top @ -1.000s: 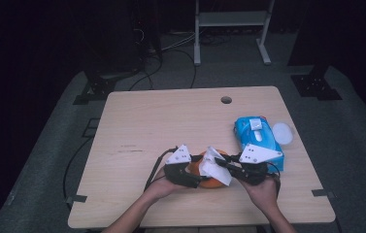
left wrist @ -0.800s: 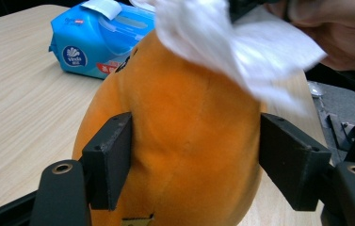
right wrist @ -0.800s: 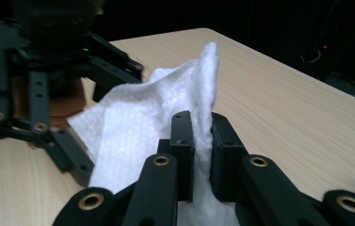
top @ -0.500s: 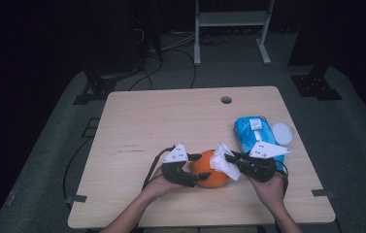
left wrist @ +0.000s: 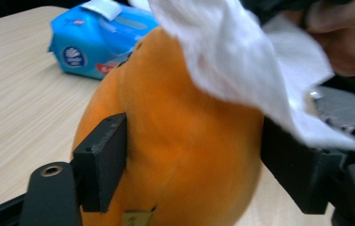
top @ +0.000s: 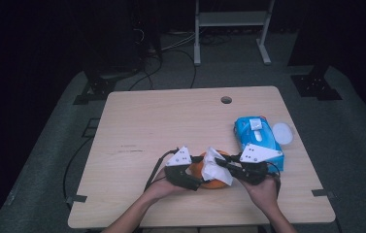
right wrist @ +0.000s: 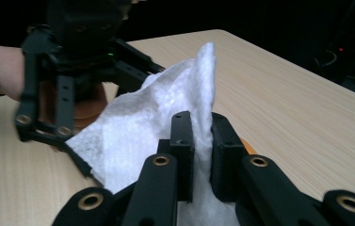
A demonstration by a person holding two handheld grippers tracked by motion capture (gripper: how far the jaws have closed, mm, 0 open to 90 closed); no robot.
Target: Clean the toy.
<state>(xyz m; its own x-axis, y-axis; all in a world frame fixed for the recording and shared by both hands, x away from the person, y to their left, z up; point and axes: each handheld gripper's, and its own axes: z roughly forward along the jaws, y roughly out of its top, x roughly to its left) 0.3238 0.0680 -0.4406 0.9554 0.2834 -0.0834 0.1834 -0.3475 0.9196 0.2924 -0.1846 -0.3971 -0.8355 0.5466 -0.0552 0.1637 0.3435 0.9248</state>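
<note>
An orange fruit [left wrist: 180, 141] sits between the jaws of my left gripper [left wrist: 189, 165] near the table's front edge. The black pads [left wrist: 104, 160] touch its sides, and the jaws have just been opening a little with the fruit still between them. My right gripper [right wrist: 202, 141] is shut on a white wipe [right wrist: 142, 127], which drapes over the top of the fruit [top: 208, 183]. In the high view the left gripper [top: 201, 177] and right gripper [top: 224, 165] meet over the fruit, with the wipe [top: 215, 167] between them.
A blue pack of wipes [top: 258, 138] lies just behind the right hand, with a white round lid [top: 282, 132] beside it. The wooden table [top: 171, 121] has a small hole [top: 226, 100] near its far edge. Cables trail off the table's left front.
The right gripper has shifted the wipe a little across the top of the orange fruit. The left gripper has stayed in place around the fruit.
</note>
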